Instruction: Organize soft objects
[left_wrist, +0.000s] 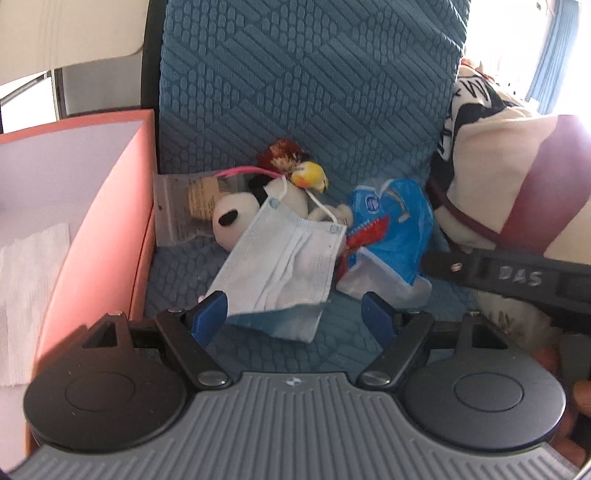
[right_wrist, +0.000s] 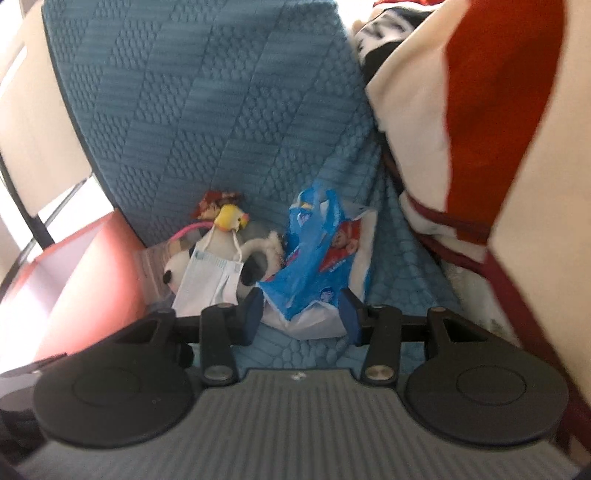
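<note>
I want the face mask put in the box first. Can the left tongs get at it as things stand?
Probably yes. The face mask lies on top of the pile, its near edge between the open left tongs, with nothing covering it. Its ear loop runs over the plush dog and might snag.

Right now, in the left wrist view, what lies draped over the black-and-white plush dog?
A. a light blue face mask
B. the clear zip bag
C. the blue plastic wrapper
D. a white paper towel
A: the light blue face mask lies across the plush dog, its ear loop trailing over the toy; the blue plastic wrapper sits beside them.
</note>
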